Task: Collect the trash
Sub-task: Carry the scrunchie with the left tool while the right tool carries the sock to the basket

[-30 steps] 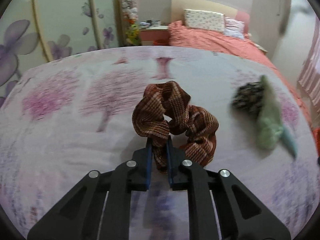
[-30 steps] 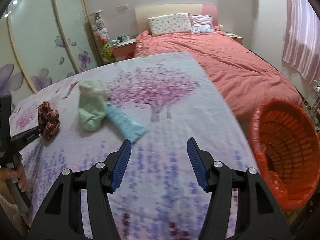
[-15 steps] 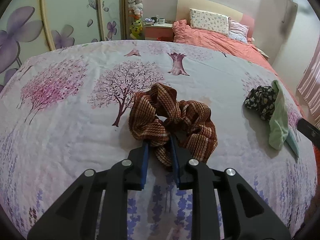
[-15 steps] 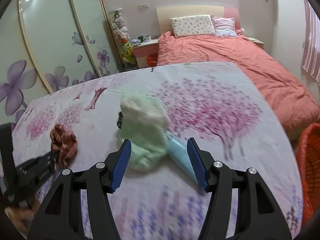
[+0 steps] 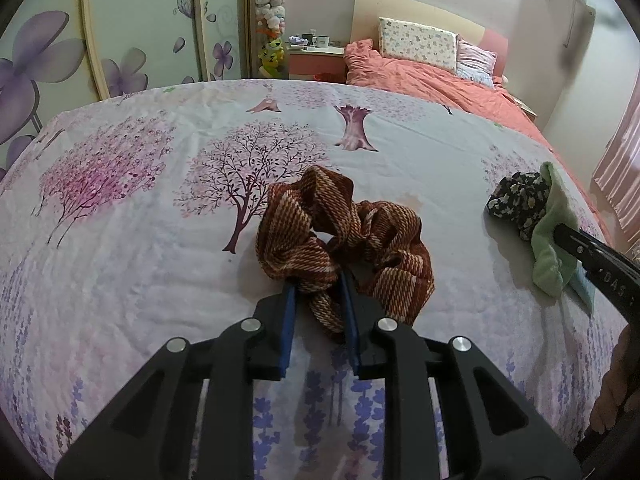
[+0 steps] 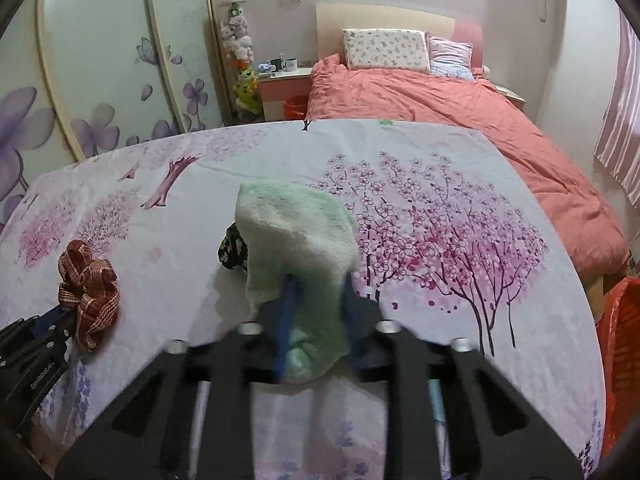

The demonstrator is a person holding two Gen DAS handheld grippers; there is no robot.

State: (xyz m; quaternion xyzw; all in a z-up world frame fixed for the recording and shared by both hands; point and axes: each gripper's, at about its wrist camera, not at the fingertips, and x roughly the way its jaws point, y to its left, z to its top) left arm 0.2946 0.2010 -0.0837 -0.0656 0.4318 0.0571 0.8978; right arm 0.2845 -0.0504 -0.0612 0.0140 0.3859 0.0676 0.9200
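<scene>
A brown striped scrunchie [image 5: 344,240] rests on the tree-print tablecloth [image 5: 120,240], and my left gripper [image 5: 317,294] is shut on its near fold. In the right wrist view the same scrunchie [image 6: 90,292] and left gripper [image 6: 60,318] sit at the left edge. A pale green fuzzy cloth [image 6: 296,240] lies mid-table, and my right gripper [image 6: 320,292], blurred, is closing on its near end with the cloth pinched between the pads. The left wrist view shows the green cloth [image 5: 554,240] at far right with a right gripper finger on it.
A black floral scrunchie [image 6: 231,249] lies tucked against the green cloth's left side. A light blue packet [image 5: 582,288] pokes out under the cloth. An orange basket [image 6: 620,360] stands off the table's right edge. A coral bed [image 6: 440,112] and wardrobe doors [image 6: 100,80] lie beyond.
My right gripper swung left from bare tablecloth to the green cloth, and its wide jaws closed around it. The left gripper kept its hold on the brown scrunchie.
</scene>
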